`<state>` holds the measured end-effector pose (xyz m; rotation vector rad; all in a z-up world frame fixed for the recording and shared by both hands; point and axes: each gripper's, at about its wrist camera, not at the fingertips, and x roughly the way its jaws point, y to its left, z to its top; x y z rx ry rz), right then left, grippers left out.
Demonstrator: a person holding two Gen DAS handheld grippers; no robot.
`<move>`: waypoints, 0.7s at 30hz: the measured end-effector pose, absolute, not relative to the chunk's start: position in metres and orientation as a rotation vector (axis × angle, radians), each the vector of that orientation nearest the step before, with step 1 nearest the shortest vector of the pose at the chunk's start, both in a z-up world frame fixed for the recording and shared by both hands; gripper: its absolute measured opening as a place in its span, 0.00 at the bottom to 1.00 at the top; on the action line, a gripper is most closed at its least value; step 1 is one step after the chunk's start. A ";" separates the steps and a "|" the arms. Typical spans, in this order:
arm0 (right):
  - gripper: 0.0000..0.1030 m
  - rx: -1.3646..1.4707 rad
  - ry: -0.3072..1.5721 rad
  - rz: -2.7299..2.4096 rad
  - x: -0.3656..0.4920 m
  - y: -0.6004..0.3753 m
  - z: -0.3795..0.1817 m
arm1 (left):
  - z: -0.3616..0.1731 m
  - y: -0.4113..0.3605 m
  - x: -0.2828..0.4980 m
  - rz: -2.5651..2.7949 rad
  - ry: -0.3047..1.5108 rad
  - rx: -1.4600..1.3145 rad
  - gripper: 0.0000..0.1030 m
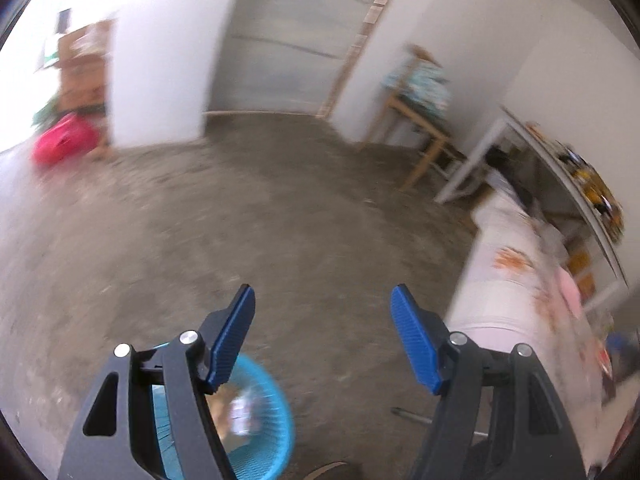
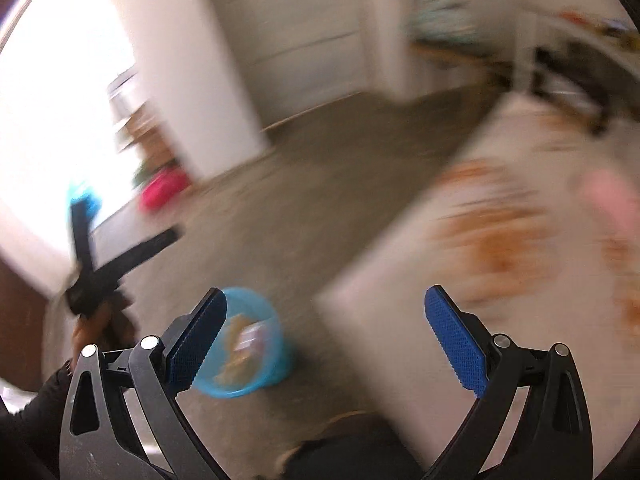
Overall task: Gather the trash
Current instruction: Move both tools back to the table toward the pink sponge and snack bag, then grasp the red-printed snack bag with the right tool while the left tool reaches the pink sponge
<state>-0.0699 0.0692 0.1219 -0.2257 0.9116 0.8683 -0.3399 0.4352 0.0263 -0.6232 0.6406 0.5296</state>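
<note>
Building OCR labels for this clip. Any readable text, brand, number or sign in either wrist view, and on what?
None readable.
Wrapper in the blue basket: print blurred to a pale smear in both views.
Items on the white shelf: too blurred and small to read.
Left gripper, right gripper: no markings visible.

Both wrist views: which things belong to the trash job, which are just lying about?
Job:
- blue basket on the floor, trash inside
- left tool, open, empty
- right tool, open, empty

Lying about:
- pink bag
- wooden table
- floral-covered surface
- white shelf
</note>
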 end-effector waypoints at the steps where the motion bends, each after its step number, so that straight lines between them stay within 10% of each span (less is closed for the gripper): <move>1: 0.92 -0.219 0.894 0.797 -0.049 0.046 0.127 | 0.030 0.426 -0.329 0.501 0.641 -0.606 0.68; 11: 0.92 -0.117 1.004 0.103 0.192 -0.234 0.110 | 0.057 0.341 -0.224 0.265 0.652 -0.450 0.70; 21: 0.92 -0.035 1.176 -0.015 0.280 -0.308 0.031 | 0.103 0.264 -0.128 0.055 0.610 -0.324 0.70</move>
